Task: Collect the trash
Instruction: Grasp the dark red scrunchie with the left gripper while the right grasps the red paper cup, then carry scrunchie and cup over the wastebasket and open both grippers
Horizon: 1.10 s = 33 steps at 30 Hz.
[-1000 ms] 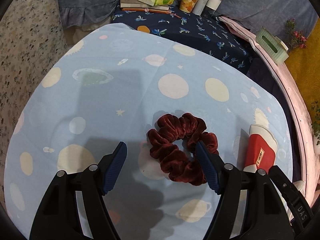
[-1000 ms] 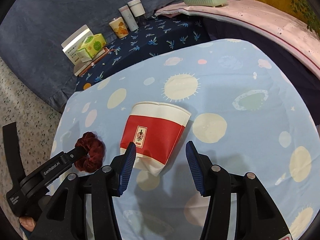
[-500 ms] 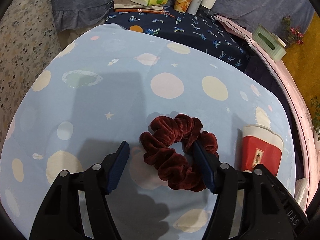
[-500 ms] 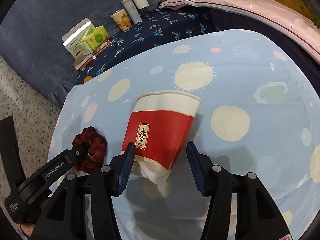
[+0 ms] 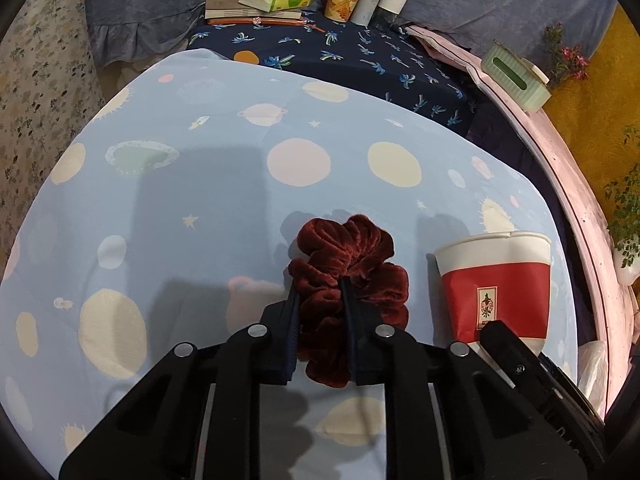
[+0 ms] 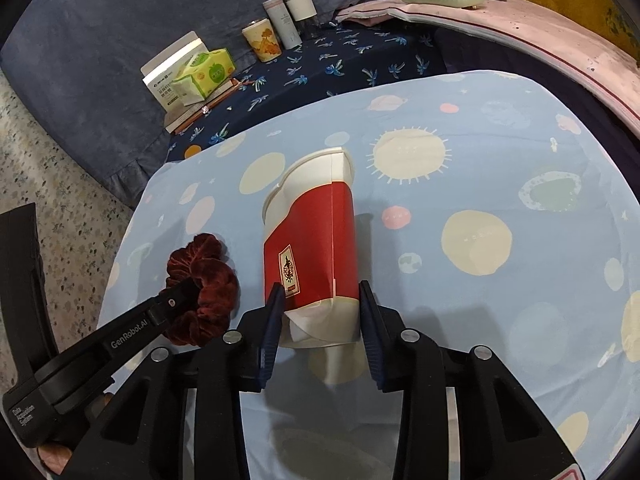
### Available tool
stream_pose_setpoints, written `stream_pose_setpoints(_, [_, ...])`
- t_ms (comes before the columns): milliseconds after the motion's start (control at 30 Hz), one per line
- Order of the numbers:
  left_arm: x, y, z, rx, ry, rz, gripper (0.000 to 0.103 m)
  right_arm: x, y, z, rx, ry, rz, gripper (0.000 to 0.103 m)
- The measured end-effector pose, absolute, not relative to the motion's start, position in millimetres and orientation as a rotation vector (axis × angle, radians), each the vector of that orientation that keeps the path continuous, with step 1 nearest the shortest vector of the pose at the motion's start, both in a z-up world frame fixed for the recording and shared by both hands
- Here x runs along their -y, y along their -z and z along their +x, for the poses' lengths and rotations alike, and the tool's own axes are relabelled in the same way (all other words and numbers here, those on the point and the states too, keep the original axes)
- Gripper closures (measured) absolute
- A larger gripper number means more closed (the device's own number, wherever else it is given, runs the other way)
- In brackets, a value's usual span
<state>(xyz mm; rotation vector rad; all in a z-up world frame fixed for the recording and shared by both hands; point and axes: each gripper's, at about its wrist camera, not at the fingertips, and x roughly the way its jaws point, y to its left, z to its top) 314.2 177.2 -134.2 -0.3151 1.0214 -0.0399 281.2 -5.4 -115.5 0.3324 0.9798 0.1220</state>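
On the pale-blue planet-print cloth (image 5: 200, 208), the left gripper (image 5: 320, 312), jaws just closed, pinches the dark-red velvet scrunchie (image 5: 348, 264); the right gripper (image 6: 322, 312), jaws also just closed, clamps the crushed red-and-white paper cup (image 6: 312, 240) near its base. Lift both straight up, without squeezing harder. Nothing obstructs; the green tissue pack (image 6: 204, 74) stands well apart.

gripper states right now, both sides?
Left gripper: just closed, fingers shut on the scrunchie.
Right gripper: just closed, fingers shut on the paper cup.
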Motion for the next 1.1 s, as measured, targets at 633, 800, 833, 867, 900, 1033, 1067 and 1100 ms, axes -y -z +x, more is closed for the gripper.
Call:
stream_pose_setpoints(633, [-88.7, 63.9, 253.1, -0.937, 0.183, -0.235, 0.086, 82.2, 50.5, 206.9, -0.839, -0.045, 0.412, 0.068])
stream_pose_setpoints(800, [-49.6, 44.0, 232.1, -0.911, 0.240, -0.193, 0.086, 116.8, 34.2, 181.1, -0.794, -0.017, 0.440, 0.068])
stream_pose_setpoints(833, [-43.0, 41.5, 228.1, -0.907, 0.249, -0.185, 0.086, 124.7, 30.8, 175.0, -0.784, -0.009, 0.447, 0.068])
stream_pose_setpoints(867, [-34.1, 38.1, 223.1, -0.903, 0.261, -0.174, 0.086, 131.2, 28.3, 169.3, -0.775, -0.003, 0.452, 0.068])
stream_pose_setpoints(900, [-26.6, 35.8, 219.7, -0.901, 0.272, -0.166, 0.086, 138.2, 25.7, 163.9, -0.767, 0.005, 0.456, 0.068])
stream_pose_setpoints(1033, [5.1, 25.9, 203.5, -0.891, 0.316, -0.128, 0.086, 168.2, 17.9, 141.7, -0.736, 0.040, 0.479, 0.068])
stream_pose_setpoints(1067, [13.9, 23.4, 199.7, -0.888, 0.329, -0.119, 0.086, 174.2, 17.0, 137.4, -0.731, 0.048, 0.486, 0.068])
stream_pose_setpoints(1100, [22.7, 21.1, 196.0, -0.885, 0.341, -0.108, 0.086, 181.9, 16.0, 131.6, -0.724, 0.058, 0.493, 0.068])
